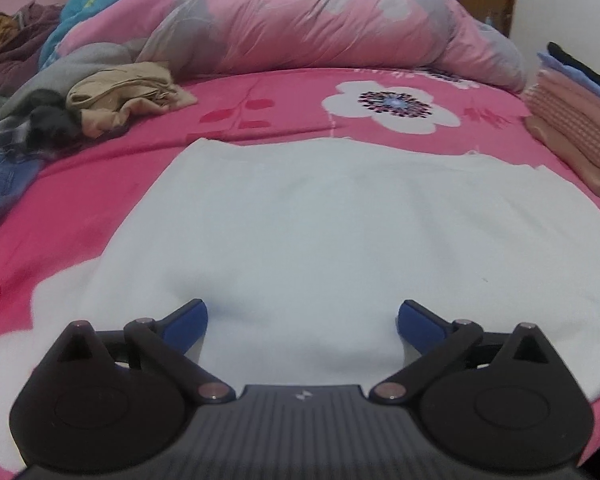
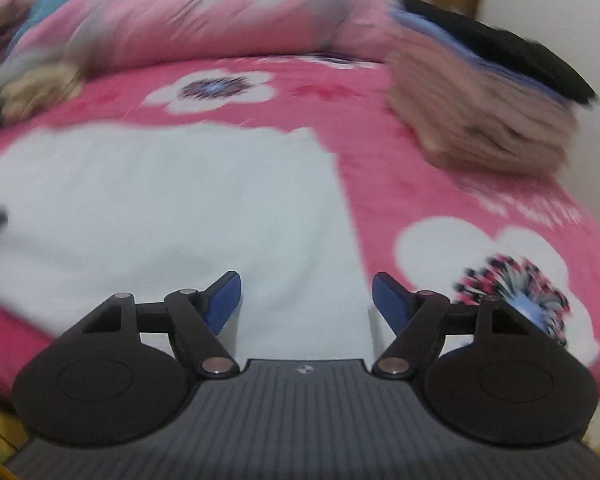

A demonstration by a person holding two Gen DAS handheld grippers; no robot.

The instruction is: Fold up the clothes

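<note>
On the bed [image 1: 284, 92], a white cloth [image 1: 320, 232] lies flat; both grippers' jaws, left [image 1: 302, 320] and right [image 2: 306, 300], hang released, holding nothing. Next, probably grab an edge and fold again.

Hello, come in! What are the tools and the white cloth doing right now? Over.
Left tool open, right tool open, both empty. White cloth flat on pink bedsheet. Nothing on the cloth; folded stack off to its right.

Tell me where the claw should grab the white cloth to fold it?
Probably at a near corner. The white cloth lies flat on the pink bedsheet, so its middle gives nothing to pinch. The right claw is open over the cloth's right edge; it could come in low from that side, sliding one finger under the edge. The left claw is open too.
</note>
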